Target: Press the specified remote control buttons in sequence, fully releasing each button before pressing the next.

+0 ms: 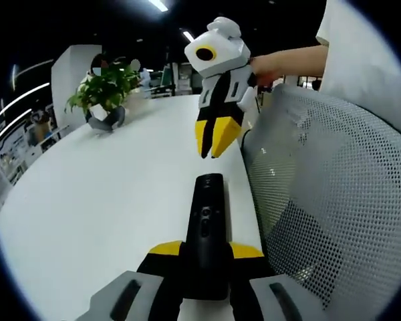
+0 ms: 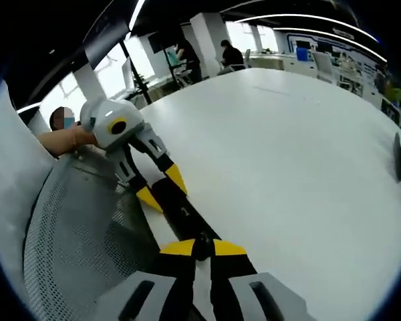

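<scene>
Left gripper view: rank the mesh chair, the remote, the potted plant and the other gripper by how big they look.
1. Mesh chair, largest by far.
2. Remote and right gripper: look about alike, so no ranking; the remote is nearest the camera.
3. Potted plant, smallest, but it stands farthest, so its real size is unsure.

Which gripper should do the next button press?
Right. The left gripper is clamped on the remote, steadying it, while the right gripper hangs shut just beyond the remote's far end, free to press.
</scene>
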`<state>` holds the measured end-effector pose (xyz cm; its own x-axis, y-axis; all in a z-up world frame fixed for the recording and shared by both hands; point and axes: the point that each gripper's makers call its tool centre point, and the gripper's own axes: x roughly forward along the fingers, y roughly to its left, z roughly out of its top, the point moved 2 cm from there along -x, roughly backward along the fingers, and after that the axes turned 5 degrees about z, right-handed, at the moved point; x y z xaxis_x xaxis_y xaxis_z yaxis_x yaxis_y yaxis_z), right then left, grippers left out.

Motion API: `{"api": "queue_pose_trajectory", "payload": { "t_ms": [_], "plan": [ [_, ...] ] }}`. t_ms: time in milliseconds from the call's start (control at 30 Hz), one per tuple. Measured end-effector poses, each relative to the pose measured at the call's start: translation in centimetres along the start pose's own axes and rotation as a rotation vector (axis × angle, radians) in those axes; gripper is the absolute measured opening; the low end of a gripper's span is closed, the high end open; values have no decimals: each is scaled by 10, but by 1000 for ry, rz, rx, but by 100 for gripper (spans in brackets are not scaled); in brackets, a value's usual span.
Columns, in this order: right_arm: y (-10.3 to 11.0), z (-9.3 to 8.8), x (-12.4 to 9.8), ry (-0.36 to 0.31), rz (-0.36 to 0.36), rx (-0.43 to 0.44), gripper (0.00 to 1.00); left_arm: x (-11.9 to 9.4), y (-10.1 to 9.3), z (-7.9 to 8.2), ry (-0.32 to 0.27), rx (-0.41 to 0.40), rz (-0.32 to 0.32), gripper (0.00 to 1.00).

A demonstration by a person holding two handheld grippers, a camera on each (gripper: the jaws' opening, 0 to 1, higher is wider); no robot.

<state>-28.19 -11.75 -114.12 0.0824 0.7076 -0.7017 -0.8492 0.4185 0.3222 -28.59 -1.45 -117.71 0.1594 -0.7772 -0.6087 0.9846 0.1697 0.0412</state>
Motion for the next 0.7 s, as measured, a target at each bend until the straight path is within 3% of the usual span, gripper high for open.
{"api": "queue_pose_trajectory", "payload": {
  "t_ms": [100, 333, 433, 467, 567, 700],
  "plan": [
    [5, 0, 4, 31, 50, -11, 0, 0, -1, 0, 2, -9, -4, 25],
    [1, -4, 8, 102, 36, -82, 0, 1, -6, 2, 2, -2, -12, 31],
    [0, -7, 11, 142, 34, -123, 0, 1, -5, 1, 15, -5, -7, 29],
    [-2, -10, 12, 177, 22, -163, 0, 2, -4, 0, 22, -7, -8, 25],
    [-2, -12, 17, 233, 24, -251, 0, 2, -6, 0, 18, 3, -18, 25],
    [0, -10, 17, 246, 19, -253, 0, 2, -6, 1, 15, 11, -20, 25]
  ]
}}
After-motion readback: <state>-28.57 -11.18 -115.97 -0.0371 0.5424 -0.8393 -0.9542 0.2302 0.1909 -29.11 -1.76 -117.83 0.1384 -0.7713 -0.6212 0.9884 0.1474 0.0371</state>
